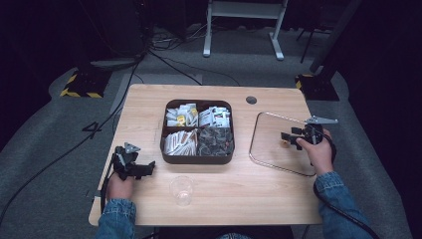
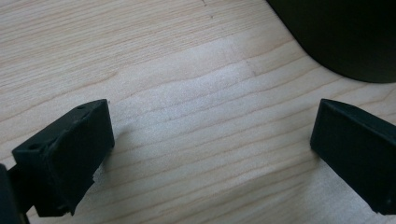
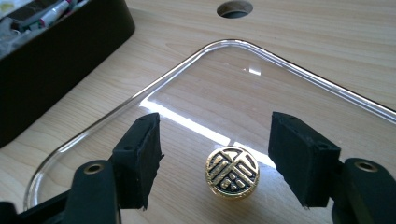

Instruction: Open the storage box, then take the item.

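- Hidden or cut off: in the left gripper view the box (image 2: 345, 37) is cropped to one dark corner at upper right, its contents out of sight; in the right gripper view the box (image 3: 51, 51) is cut by the upper left edge, with a few packets just visible over its rim.
- Hard to make out: in the high view the wording on the packets is too small to read, and the knob (image 1: 284, 141) shows as a small gold speck beside the right gripper.
- Box (image 1: 198, 131), centre of the high view: dark, rounded, four compartments. Upper left holds white and yellow packets; upper right holds white packets with dark print; lower left holds pale sticks lying slantwise; lower right holds dark, shiny wrapped items.
- Cup (image 1: 181, 190), lower centre: clear plastic, upright, apparently empty, near the box's front edge.
- Lid (image 1: 271, 149), right of centre: clear, flat on the table (image 1: 239, 199), apart from the box.
- Knob (image 3: 232, 171): round, gold with a dark pattern, standing on the lid (image 3: 154, 88).
- Right gripper (image 3: 215, 161): jaws apart, one either side of the knob, neither touching it.
- Left gripper (image 2: 212, 140): jaws wide apart over bare table (image 2: 187, 93), holding nothing; at lower left in the high view (image 1: 149, 167).
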`<state>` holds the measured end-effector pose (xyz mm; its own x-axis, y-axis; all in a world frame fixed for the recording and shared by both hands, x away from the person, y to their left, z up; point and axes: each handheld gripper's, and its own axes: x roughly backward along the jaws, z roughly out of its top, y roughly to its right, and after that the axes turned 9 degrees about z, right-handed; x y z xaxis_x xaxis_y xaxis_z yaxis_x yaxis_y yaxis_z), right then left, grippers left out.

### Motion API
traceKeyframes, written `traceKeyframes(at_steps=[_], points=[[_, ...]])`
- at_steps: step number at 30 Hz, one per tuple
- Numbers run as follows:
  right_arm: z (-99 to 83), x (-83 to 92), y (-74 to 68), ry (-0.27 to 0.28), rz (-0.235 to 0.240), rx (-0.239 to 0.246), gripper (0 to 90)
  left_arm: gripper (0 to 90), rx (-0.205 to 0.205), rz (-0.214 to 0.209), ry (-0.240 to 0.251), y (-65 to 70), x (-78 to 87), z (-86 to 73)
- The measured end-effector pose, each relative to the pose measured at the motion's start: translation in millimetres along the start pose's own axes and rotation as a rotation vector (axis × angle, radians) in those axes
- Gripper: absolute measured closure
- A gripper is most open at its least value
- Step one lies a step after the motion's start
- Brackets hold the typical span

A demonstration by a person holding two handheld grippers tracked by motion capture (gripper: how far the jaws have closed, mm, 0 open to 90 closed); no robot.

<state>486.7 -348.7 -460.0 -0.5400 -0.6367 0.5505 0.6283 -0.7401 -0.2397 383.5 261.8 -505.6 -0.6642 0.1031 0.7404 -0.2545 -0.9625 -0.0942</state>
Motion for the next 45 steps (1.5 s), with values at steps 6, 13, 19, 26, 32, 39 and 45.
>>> traceKeyframes(at_steps=[6, 13, 19, 26, 32, 39, 45], points=[[4.8, 8.4, -8.6, 0.018, 0.016, 0.007, 35.1, 0.0, -0.004, -0.001, -0.001, 2.2, -3.1, 3.9], [17.0, 13.0, -22.2, 0.057, 0.051, 0.021, 35.1, 0.1, 0.012, 0.011, -0.007, 4.1, -2.2, 3.6], [30.4, 8.8, -41.4, 0.071, 0.099, 0.063, 35.2, 0.1, 0.024, 0.019, -0.009, 5.8, -1.6, 3.1], [45.3, -3.2, -63.3, 0.058, 0.148, 0.095, 35.3, 0.1, 0.048, 0.038, -0.009, 11.5, 0.1, 1.5], [55.2, -21.7, -83.0, 0.036, 0.205, 0.13, 35.4, 0.1, 0.055, 0.039, -0.011, 12.4, 0.2, 1.3], [67.4, -43.7, -108.0, 0.012, 0.272, 0.179, 36.0, 0.1, 0.051, 0.044, -0.009, 12.2, 0.6, 1.0], [73.1, -61.3, -124.8, -0.016, 0.312, 0.199, 37.1, 0.1, 0.053, 0.042, -0.013, 12.7, 1.4, 0.3]])
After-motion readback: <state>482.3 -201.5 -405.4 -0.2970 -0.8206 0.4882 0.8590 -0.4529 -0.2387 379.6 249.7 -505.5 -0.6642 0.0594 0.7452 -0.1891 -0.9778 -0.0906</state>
